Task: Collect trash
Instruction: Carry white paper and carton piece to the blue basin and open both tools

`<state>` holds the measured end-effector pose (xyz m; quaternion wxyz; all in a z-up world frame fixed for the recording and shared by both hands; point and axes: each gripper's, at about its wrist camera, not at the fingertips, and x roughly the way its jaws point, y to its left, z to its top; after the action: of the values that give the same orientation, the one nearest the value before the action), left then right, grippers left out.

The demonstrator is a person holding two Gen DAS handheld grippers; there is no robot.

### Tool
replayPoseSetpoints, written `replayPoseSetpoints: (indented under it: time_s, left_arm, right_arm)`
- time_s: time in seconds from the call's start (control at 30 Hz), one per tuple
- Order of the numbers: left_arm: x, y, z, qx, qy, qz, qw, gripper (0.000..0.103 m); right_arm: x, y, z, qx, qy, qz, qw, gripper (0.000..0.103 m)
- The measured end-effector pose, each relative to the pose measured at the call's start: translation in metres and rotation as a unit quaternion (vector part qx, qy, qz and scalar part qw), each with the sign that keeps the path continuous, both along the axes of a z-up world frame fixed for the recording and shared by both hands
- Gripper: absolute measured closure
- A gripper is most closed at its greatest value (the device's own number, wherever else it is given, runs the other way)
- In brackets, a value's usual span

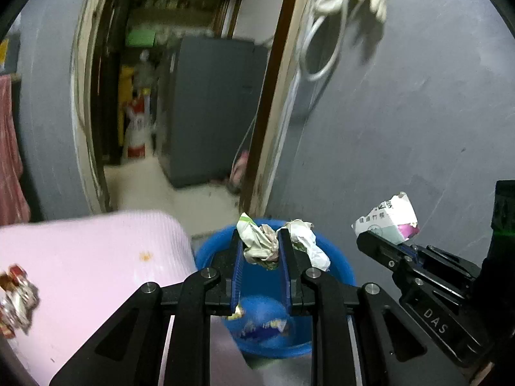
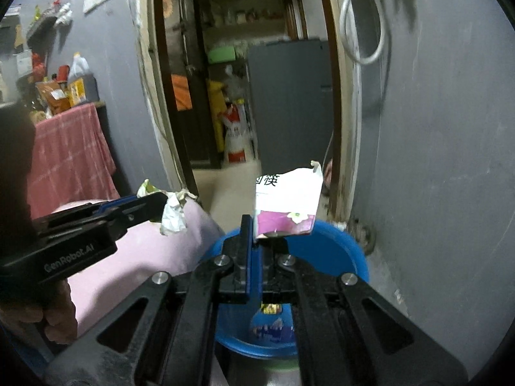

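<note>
My left gripper (image 1: 260, 241) is shut on a crumpled paper wad (image 1: 262, 244), held over the blue bin (image 1: 341, 263). My right gripper (image 2: 256, 225) is shut on a torn white and pink paper package (image 2: 288, 201) with printed characters, above the same blue bin (image 2: 338, 251). A blue printed wrapper (image 2: 272, 326) lies inside the bin. In the left wrist view the right gripper (image 1: 379, 236) shows at the right with its package (image 1: 391, 220). In the right wrist view the left gripper (image 2: 156, 204) shows at the left with its wad (image 2: 173, 215).
A pink cloth-covered surface (image 1: 90, 257) lies left of the bin, with a shiny crumpled wrapper (image 1: 16, 299) on it. A grey wall (image 1: 402, 135) stands right of the bin. Behind is a doorway with a grey cabinet (image 1: 212, 106). White cables (image 1: 325, 16) hang on the wall.
</note>
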<state>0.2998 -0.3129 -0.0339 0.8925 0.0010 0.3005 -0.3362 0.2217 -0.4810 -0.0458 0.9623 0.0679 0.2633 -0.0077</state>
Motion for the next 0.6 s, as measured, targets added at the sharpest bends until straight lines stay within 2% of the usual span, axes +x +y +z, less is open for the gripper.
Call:
replayPoseSetpoints:
  time_s: [0.27, 0.37, 0.4, 0.43, 0.6]
  left_arm:
    - [0.026, -0.009, -0.036, 0.030, 0.086, 0.006, 0.9958, 0.081]
    - [0.027, -0.006, -0.037, 0.024, 0.094, 0.011, 0.9952, 0.070]
    - [0.026, -0.005, -0.037, 0.022, 0.094, 0.010, 0.9953, 0.068]
    - [0.026, -0.004, -0.037, 0.023, 0.092, 0.011, 0.9954, 0.068]
    - [0.022, 0.006, -0.029, 0.015, 0.083, 0.021, 0.9962, 0.065]
  right_arm:
    - [0.025, -0.014, -0.031, 0.035, 0.066, -0.006, 0.997, 0.098]
    - [0.028, -0.017, -0.034, 0.039, 0.077, -0.009, 0.996, 0.093]
    - [0.028, -0.018, -0.034, 0.039, 0.079, -0.010, 0.996, 0.086]
    - [0.027, -0.018, -0.034, 0.038, 0.079, -0.011, 0.996, 0.082]
    - [0.022, -0.019, -0.025, 0.033, 0.073, -0.019, 0.997, 0.075]
